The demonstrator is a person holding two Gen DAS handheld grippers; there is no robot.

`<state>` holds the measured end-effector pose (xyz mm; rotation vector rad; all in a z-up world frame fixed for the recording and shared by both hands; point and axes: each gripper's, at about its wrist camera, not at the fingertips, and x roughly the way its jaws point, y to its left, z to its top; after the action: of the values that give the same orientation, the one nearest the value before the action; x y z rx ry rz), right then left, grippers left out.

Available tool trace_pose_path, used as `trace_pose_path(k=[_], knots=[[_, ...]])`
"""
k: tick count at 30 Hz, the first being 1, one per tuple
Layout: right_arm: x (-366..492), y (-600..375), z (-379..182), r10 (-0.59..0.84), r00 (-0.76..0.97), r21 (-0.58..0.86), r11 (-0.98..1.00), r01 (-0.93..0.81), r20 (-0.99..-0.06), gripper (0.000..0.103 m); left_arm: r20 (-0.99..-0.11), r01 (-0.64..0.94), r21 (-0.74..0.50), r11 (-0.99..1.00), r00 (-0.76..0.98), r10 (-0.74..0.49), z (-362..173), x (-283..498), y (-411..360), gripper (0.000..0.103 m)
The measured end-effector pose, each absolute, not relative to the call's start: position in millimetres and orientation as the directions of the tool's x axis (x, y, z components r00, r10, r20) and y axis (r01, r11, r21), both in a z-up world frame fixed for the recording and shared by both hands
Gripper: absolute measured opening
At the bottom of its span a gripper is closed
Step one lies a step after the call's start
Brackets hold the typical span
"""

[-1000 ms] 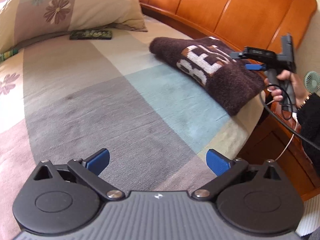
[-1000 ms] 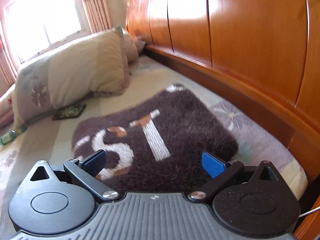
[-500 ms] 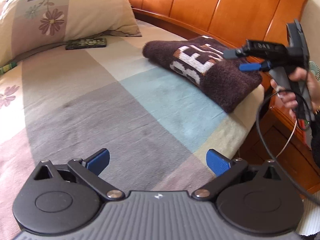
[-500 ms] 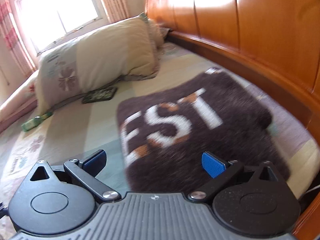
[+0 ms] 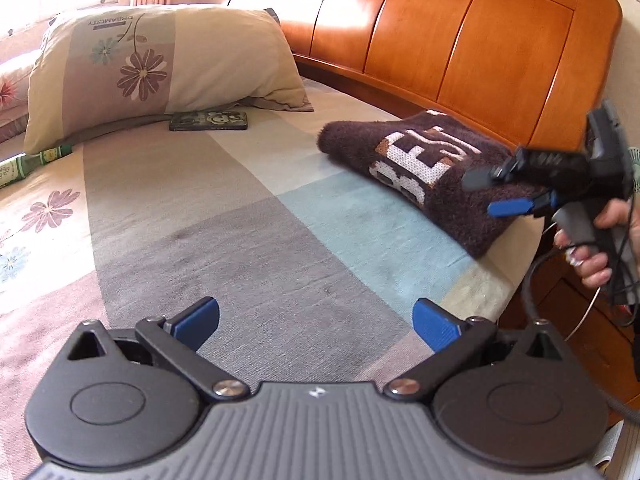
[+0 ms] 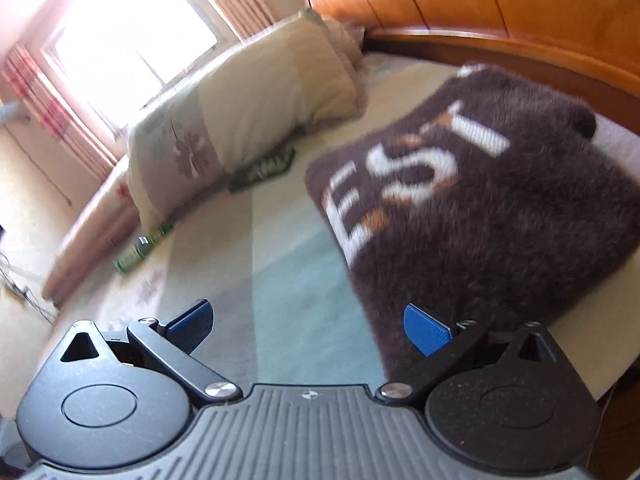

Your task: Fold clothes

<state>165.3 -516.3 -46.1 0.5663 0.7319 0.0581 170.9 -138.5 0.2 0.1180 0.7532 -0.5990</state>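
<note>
The left gripper (image 5: pixel 316 320) is sitting level with its jaws spread wide, the two blue fingertips (image 5: pixel 198 318) standing far apart with nothing between them. Ahead of it and off to its right, the right gripper (image 5: pixel 494 194) is being held sideways in the person's hand (image 5: pixel 596 248), whose fingers are wrapping around the grey handle while a black cable is looping down below the grip. In the right wrist view, the right gripper (image 6: pixel 306 324) is likewise gaping, its blue fingertips (image 6: pixel 424 330) wide apart and gripping nothing. That view is blurred, so finer detail of the right gripper's pose is not showing.
</note>
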Motion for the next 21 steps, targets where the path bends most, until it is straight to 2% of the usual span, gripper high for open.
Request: trace_pose_path(k=[2, 9, 14, 17, 21], knots=[[164, -512, -53, 0.232, 0.732, 0.487, 0.86, 0.154, -0.641, 0.103, -0.673, 0.551, -0.104, 0.828, 0.574, -0.466, 1, 171, -136, 0.102], [153, -518, -28, 0.204, 0.788, 0.494, 0.858, 0.143, -0.581, 0.103, -0.657, 0.505, -0.127, 0.853, 0.602, -0.454, 0, 176, -125, 0.102], [160, -514, -52, 0.209, 0.719, 0.474, 0.86, 0.188, -0.663, 0.103, -0.644, 0.483, -0.124, 0.867, 0.625, -0.441, 3, 178, -117, 0.102], [149, -505, -48, 0.19, 0.722, 0.448, 0.875, 0.184, -0.665, 0.103, -0.656, 0.479, -0.126, 0.869, 0.617, -0.435, 1, 182, -116, 0.102], [132, -497, -35, 0.072, 0.733, 0.357, 0.903, 0.241, -0.676, 0.103, -0.667, 0.479, -0.152, 0.865, 0.596, -0.447, -2, 185, -119, 0.102]])
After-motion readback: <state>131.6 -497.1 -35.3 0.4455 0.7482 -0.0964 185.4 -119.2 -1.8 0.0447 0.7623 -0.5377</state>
